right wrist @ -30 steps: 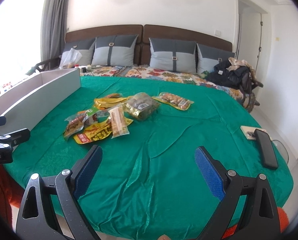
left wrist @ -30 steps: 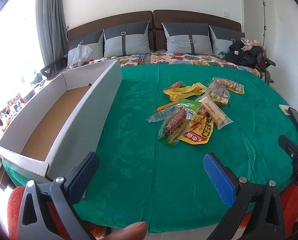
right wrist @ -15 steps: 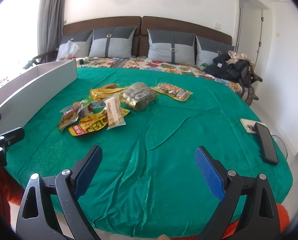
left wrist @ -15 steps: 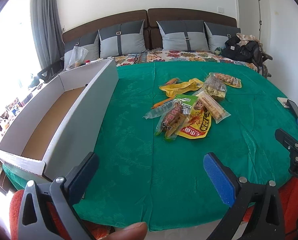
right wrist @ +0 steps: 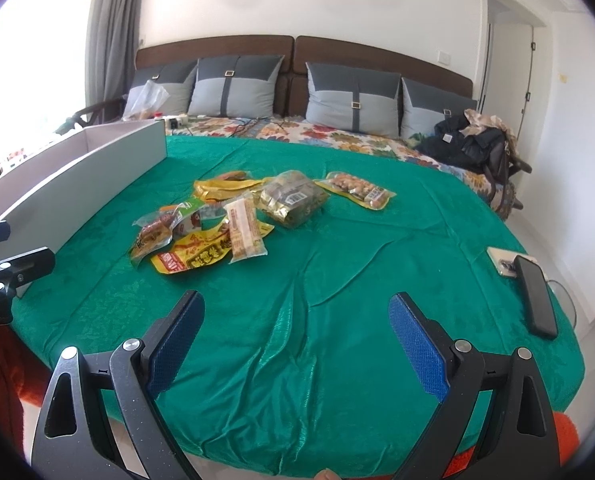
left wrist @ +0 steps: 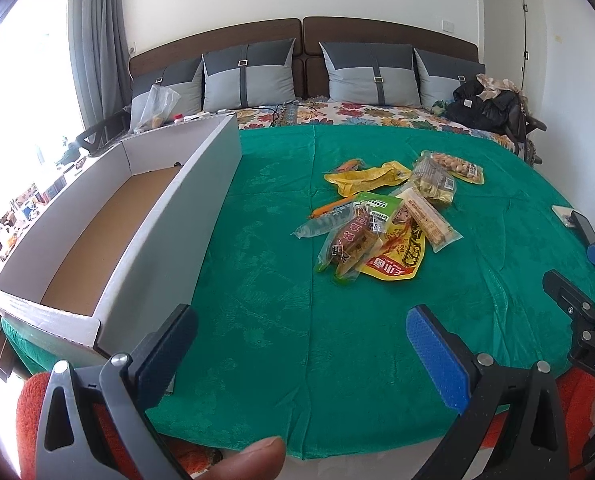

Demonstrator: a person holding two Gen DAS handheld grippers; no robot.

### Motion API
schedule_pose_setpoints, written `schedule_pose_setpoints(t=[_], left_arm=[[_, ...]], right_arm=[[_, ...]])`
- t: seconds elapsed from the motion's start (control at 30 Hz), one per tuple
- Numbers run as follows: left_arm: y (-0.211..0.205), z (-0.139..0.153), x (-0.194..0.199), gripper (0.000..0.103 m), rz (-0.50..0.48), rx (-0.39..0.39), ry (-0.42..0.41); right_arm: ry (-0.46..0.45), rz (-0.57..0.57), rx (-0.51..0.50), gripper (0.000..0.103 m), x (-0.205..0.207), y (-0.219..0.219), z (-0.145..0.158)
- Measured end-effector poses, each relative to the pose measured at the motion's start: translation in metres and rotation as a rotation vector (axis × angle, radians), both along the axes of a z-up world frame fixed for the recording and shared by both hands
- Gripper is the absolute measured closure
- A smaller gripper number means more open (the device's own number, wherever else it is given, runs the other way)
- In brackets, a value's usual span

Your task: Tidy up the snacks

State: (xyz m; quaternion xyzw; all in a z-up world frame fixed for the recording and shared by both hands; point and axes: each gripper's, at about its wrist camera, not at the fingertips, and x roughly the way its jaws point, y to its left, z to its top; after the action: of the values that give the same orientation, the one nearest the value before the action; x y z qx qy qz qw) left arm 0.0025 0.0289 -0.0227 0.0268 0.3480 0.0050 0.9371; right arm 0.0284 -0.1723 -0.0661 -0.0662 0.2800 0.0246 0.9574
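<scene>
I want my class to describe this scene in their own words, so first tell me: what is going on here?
A person holds a two-finger gripper in each hand over a bed with a green cover. The left gripper and right gripper are both open and hold nothing. A pile of snack packets lies loose on the cover, untouched. A long cardboard box stands to the left with nothing visible inside, so sorting has not begun.

place: home bedroom | signs: bed headboard [right wrist: 297, 50], pillows [right wrist: 233, 86], curtain [right wrist: 111, 32]
</scene>
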Motion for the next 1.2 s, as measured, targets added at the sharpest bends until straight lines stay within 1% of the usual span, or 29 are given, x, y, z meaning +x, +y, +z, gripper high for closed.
schedule_pose_setpoints(t=[0.43,0.87,1.2], left_arm=[[0.0001,0.0047,-0.0021,0.000,0.002,0.003,-0.018],[-0.0024,0.0006,-0.0007,0.000,-0.005,0.008,-0.002],[-0.0027,-0.0037,0.0010,0.000,-0.003,-0.003,0.013]], right_arm=[[-0.006,0.021,-0.012,0.008,-0.0030,-0.0003,-0.0001],[-0.005,0.028,-0.005,0.008,-0.0032,-0.0036,0.0020],[0.005,0.042,-0.001,0.008,-0.0012,-0.0029,-0.0015]])
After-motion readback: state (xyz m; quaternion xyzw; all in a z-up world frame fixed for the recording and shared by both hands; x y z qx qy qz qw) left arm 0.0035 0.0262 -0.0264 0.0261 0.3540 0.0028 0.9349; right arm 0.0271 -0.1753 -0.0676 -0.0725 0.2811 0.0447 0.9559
